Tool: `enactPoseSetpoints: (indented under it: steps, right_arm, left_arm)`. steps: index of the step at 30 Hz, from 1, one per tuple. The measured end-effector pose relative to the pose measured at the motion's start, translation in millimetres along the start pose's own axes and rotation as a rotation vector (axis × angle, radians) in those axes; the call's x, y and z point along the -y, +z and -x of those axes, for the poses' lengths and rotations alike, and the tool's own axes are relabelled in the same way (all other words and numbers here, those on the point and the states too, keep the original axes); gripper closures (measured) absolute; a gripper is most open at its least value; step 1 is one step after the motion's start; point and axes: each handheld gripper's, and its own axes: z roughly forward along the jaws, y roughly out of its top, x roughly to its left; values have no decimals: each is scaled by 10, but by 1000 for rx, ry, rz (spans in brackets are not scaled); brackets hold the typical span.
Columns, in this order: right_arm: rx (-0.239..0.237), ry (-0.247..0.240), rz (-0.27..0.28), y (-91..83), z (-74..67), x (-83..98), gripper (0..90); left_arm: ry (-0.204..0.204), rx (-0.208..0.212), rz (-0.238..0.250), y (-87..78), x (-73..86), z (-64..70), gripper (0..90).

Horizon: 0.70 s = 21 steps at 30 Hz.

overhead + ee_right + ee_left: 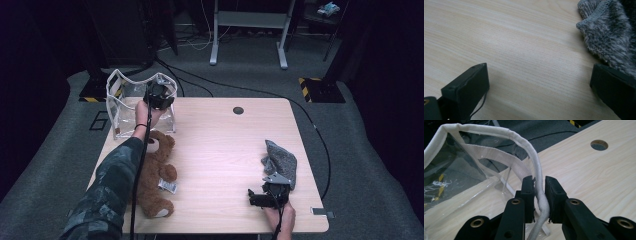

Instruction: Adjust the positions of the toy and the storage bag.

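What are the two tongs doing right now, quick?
Left tongs: closed on the white rim of the clear bag.
Right tongs: open, holding nothing, resting on the table beside the grey knit cloth.

A clear plastic bag (131,107) with white fabric-trimmed edges is standing upright and open at the table's far left corner, its rim (539,185) being pinched at the right side.

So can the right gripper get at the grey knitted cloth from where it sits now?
Probably yes. The right gripper rests on the table with its jaws open, and the grey knitted cloth lies right beside it with nothing between them.
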Motion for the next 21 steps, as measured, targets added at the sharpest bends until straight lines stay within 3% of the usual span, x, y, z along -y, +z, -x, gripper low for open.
enactPoseSetpoints:
  steps: [21]
  right_arm:
    - [-1, 0, -2, -3, 1, 1, 14]
  left_arm:
    - [51, 80, 20, 118, -161, 376, 778]
